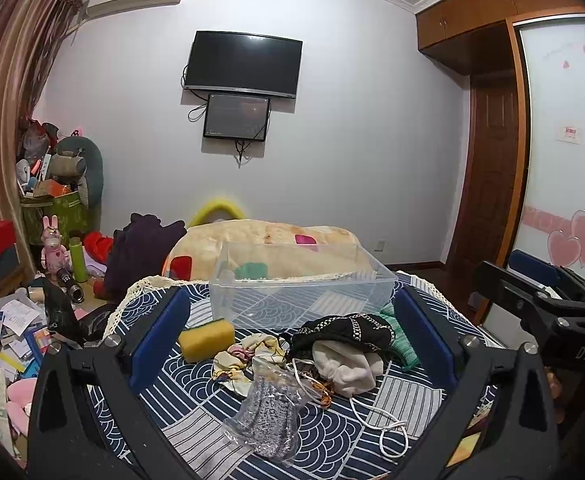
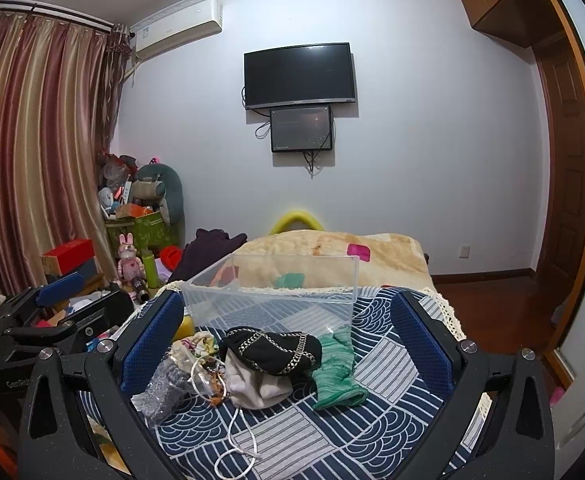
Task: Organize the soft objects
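Both tools hang back from the pile, which reads as a start with nothing yet sorted; the left hand-held gripper (image 1: 292, 334) stands wide, its blue pads well apart and empty, framing the heap so that any item could be taken next; the right hand-held gripper (image 2: 290, 330) is likewise wide and holds nothing.

The soft things lie loose on the bed's patterned cloth (image 1: 332, 428), just in front of the clear plastic bin (image 1: 300, 280), which sits empty behind them, probably the place they are meant to go; its open top faces up, so a drop from above should do. The yellow sponge (image 1: 206, 339) lies apart at the left of the heap, the easiest first pick for the left tool; the black knit piece (image 2: 276, 350) is draped over the cream pouch (image 2: 252, 386), whose white cord (image 2: 238, 446) trails toward the camera and could snag; the green sock (image 2: 334, 368) lies just beside them on the right, within the right tool's frame; a floral cloth (image 1: 248, 354) and a clear bag with grey knit inside (image 1: 268, 416) sit at the left front.

The cloth is navy with white wave and stripe patches, lace-edged; beyond it lies a beige blanket (image 2: 332, 256); a television (image 2: 298, 76) hangs on the pale wall, striped curtains (image 2: 32, 140) at left, a wooden wardrobe (image 1: 492, 12) at right.
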